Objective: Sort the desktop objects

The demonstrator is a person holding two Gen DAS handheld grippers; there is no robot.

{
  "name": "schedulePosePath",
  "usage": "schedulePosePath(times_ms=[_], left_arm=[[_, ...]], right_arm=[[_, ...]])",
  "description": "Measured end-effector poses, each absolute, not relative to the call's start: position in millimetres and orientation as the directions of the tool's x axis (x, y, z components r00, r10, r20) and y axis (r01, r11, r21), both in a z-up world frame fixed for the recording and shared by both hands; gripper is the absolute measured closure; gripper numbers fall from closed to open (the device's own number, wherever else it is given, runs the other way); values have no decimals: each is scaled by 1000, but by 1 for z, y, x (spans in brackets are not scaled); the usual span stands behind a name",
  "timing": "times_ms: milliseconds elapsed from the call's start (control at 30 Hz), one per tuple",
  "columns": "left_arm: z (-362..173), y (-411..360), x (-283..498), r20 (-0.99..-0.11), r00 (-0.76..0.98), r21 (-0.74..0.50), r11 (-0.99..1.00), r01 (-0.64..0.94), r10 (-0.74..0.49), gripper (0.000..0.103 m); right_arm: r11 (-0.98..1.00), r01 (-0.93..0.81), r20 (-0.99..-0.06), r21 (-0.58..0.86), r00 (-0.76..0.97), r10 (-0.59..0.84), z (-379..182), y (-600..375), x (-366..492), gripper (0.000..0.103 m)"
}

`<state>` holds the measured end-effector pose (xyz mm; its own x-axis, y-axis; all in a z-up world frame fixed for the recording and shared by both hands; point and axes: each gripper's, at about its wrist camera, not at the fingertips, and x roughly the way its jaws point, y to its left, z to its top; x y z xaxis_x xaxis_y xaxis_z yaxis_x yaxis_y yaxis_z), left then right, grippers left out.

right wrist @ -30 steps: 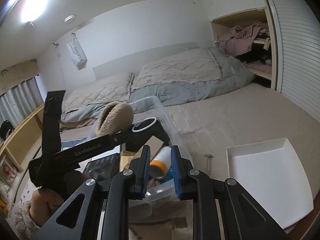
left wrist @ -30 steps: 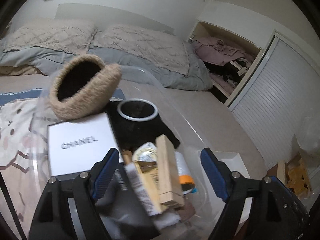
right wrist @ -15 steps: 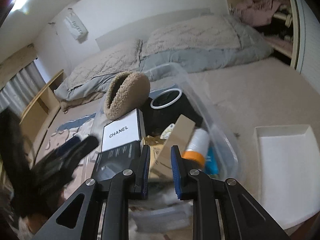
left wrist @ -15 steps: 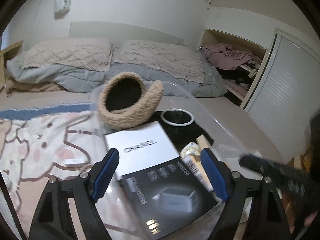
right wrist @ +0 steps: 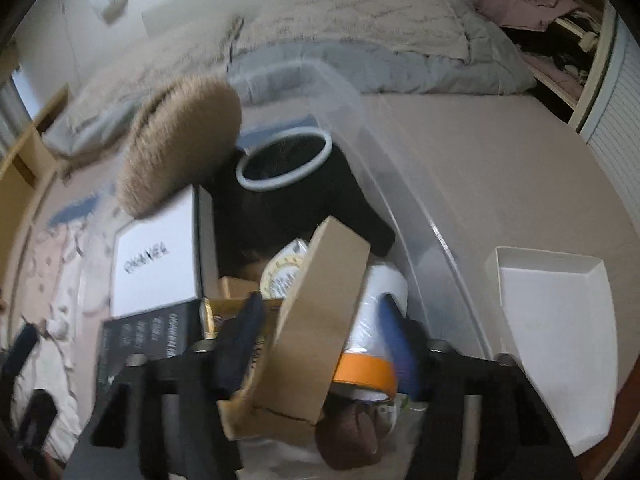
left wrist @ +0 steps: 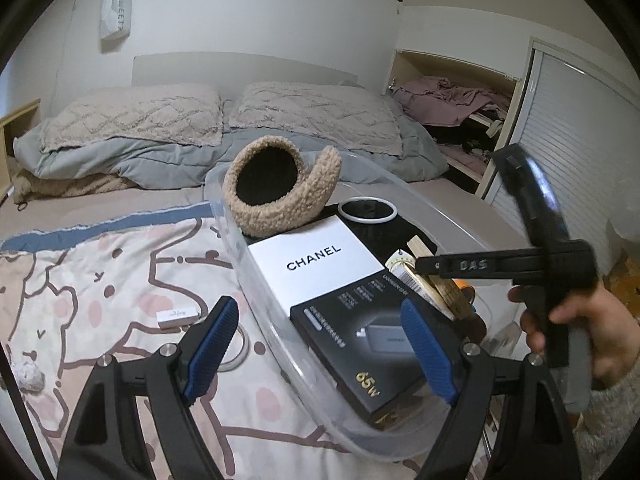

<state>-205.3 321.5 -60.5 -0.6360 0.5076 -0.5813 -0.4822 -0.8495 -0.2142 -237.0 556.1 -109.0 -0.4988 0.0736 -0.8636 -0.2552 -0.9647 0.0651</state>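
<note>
A clear plastic bin [left wrist: 256, 280] on the bed holds a fuzzy tan pouch [left wrist: 280, 192], a white CHANEL box [left wrist: 316, 268], a black charger box [left wrist: 360, 344] and a black item with a white ring [left wrist: 368, 210]. My left gripper [left wrist: 320, 354] hangs open over the bin's near rim and the charger box, touching neither. A hand [left wrist: 592, 328] at the right grips the other tool. In the blurred right wrist view, my right gripper [right wrist: 320, 344] points down into the bin [right wrist: 400, 184]. Its jaws are opening, with a brown cardboard box [right wrist: 320, 300] standing loose between them beside a white roll with an orange band [right wrist: 376, 308].
A white tray [right wrist: 552, 320] lies on the bed right of the bin. Left of the bin, a cartoon blanket [left wrist: 100, 280] carries a small white box [left wrist: 176, 316] and a tape ring [left wrist: 236, 344]. Pillows [left wrist: 132, 120] and an open wardrobe [left wrist: 452, 120] stand behind.
The left view has swung so the bin sits further right and the blanket shows. The right gripper tipped down over the bin and its nearly shut jaws spread around the brown box.
</note>
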Motion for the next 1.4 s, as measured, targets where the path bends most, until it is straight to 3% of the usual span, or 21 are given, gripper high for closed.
schedulePosePath(times_ms=[100,200,267,300,500,833,1067,1167,1267,1400], left_arm=[[-63,316,-206,-584,-635,-222,-852,-474,505,19],[-67,311,-205,-587,-634,-228,-854,-467,503,19],[-67,307,-204,-583,-639,-227,-856,-465,502,19],[-68,305,-203,-580,-643,-226,-857,-463,500,19],[-70,292,-204,-582,-646,-235,-862,-448,494,19],[-73,280,-203,-582,-648,-238,-865,-442,491,19],[-78,273,-204,-581,-664,-216,-875,-433,472,19],[-82,269,-205,-582,-660,-232,-875,-425,475,19],[-85,269,-206,-582,-656,-244,-873,-422,480,19],[-87,270,-206,-587,-651,-248,-872,-422,481,19]], right_arm=[[-974,-217,-864,68,-502,52,-108,557,-238,60],[-981,-191,-861,40,-505,64,-106,554,-238,60],[-988,-153,-843,31,-535,56,-101,549,-237,74],[-991,-134,-833,23,-551,55,-98,546,-236,86],[-1000,-23,-797,0,-604,14,-77,525,-237,87],[-966,-249,-856,-76,-480,191,-95,575,-246,87],[-964,-193,-861,-185,-440,254,-113,562,-260,87],[-970,-186,-867,-154,-446,223,-111,562,-268,87],[-981,-167,-873,-97,-459,165,-110,559,-272,96],[-989,-125,-862,-85,-488,136,-108,550,-266,96]])
